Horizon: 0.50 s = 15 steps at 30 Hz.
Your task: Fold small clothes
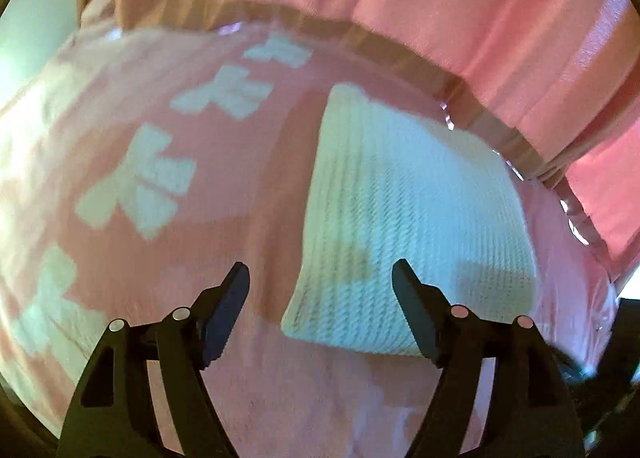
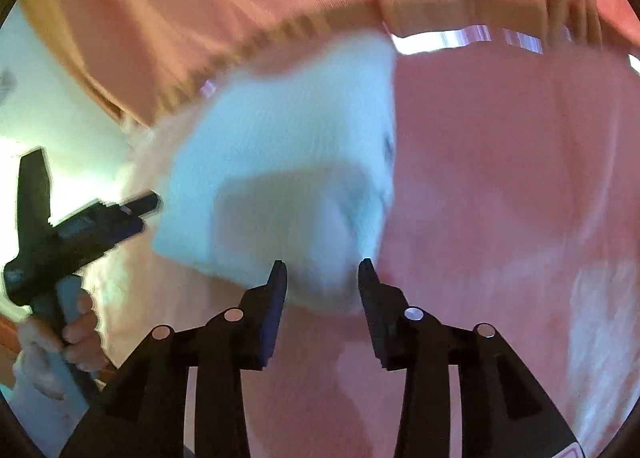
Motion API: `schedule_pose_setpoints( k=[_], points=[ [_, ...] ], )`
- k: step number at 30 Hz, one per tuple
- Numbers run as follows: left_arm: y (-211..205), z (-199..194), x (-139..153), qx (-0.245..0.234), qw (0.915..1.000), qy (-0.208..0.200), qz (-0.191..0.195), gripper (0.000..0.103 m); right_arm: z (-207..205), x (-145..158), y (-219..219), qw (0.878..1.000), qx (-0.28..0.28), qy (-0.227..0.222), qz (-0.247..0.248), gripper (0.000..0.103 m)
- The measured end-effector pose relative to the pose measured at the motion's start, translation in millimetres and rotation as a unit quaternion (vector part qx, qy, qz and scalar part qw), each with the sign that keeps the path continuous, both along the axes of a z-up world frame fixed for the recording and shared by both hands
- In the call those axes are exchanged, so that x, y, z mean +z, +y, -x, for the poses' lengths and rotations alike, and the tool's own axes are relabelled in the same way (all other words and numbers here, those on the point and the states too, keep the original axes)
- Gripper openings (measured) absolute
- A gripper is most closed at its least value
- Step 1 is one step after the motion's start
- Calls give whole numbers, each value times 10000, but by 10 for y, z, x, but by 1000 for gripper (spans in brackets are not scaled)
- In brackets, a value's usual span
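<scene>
Both the left gripper (image 1: 320, 278) and right gripper (image 2: 322, 274) hang spread and empty just before the white knit garment (image 1: 400, 217), probably lining up its next fold on the pink-covered worktop (image 1: 240, 258).

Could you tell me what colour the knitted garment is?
White, ribbed knit garment; clearest in the left wrist view.
</scene>
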State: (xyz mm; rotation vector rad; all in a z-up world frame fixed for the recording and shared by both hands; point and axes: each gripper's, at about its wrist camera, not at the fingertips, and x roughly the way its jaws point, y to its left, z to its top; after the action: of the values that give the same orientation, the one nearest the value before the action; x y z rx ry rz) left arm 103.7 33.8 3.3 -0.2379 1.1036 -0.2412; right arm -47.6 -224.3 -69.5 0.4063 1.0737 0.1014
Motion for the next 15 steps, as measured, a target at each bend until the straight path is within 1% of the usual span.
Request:
schedule_pose_setpoints(
  k=[1, 2, 3, 4, 5, 6, 7, 8, 10, 11, 12, 13, 14, 15],
  points=[
    [-4, -15, -69, 14, 9999, 121, 8, 71, -25, -125, 15, 9997, 5, 163, -186, 39],
    [-14, -22, -162, 17, 9995, 308, 62, 71, -67, -181, 61, 9991, 55, 239, -352, 40],
    [-24, -26, -239, 15, 9989, 455, 140, 70, -118, -229, 89, 9989, 45, 243, -403, 39],
    [-39, -36, -278, -12, 9983, 544, 218, 58, -131, -242, 101, 9992, 32, 148, -367, 36],
    [-64, -44, -324, -87, 9975, 612, 350, 45, -183, -236, 103, 9995, 60, 37, -323, 27],
    [-79, -36, -301, -120, 9974, 587, 404, 38, -198, -219, 103, 9995, 62, -6, -311, 22],
    [-94, -16, -256, -148, 9974, 557, 433, 27, -211, -139, 90, 9996, 37, -155, -234, 20],
    [-127, 18, -143, -243, 9976, 423, 485, 24, -195, -54, 88, 9994, 25, -323, -135, 18],
    [-163, 82, -1, -344, 9982, 200, 448, 24, -124, 226, 84, 9958, 83, -887, 192, 17],
    [-187, 83, -21, -383, 9984, 237, 351, 25, -100, 248, 72, 9952, 103, -938, 256, 18],
    [-206, 58, -82, -393, 9984, 337, 230, 25, -120, 172, 55, 9967, 131, -746, 279, 19],
    [-227, 44, -213, -367, 9979, 542, 5, 28, -202, -34, 37, 9994, 165, -220, 199, 19],
    [-222, 47, -252, -326, 9979, 561, -53, 31, -198, -210, 21, 9999, 72, 118, 71, 25],
    [-232, 77, -222, -307, 9983, 465, -156, 32, -136, -275, -19, 9998, -89, 99, -152, 25]
  ],
)
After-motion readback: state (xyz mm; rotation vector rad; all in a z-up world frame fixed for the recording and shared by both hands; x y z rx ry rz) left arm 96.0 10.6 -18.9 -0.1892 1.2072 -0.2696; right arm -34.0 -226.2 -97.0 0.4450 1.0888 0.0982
